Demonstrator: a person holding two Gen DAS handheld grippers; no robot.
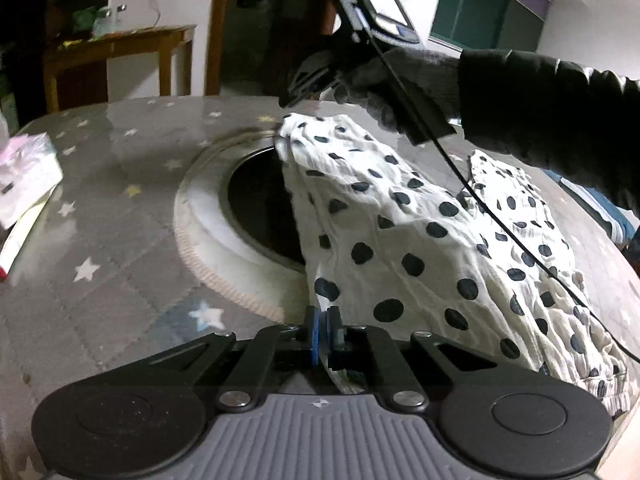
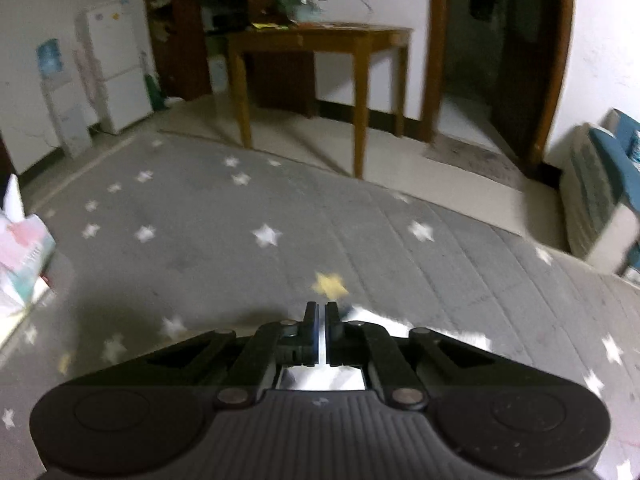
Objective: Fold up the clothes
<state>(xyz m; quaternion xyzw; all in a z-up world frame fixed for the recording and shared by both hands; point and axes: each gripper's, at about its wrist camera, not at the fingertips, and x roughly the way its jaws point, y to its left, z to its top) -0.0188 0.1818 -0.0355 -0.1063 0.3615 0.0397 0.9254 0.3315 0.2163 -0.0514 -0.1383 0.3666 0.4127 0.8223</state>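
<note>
A white garment with dark polka dots (image 1: 400,240) hangs stretched between the two grippers above a grey star-patterned surface (image 1: 100,240). My left gripper (image 1: 322,316) is shut on its near lower edge, and cloth bunches behind the pads. At the far end a gloved hand (image 1: 400,80) in a black sleeve holds my right gripper (image 1: 286,102), which pinches the garment's upper corner. In the right wrist view, my right gripper (image 2: 322,312) is shut, with white cloth (image 2: 372,318) showing beside and under its fingers. The rest of the garment is hidden there.
A round dark opening with a white rim (image 1: 224,216) sits in the grey surface under the garment. A pink-white tissue pack (image 1: 24,176) lies at the left edge. Beyond stand a wooden table (image 2: 320,40), a white fridge (image 2: 116,68) and a blue sofa (image 2: 600,192).
</note>
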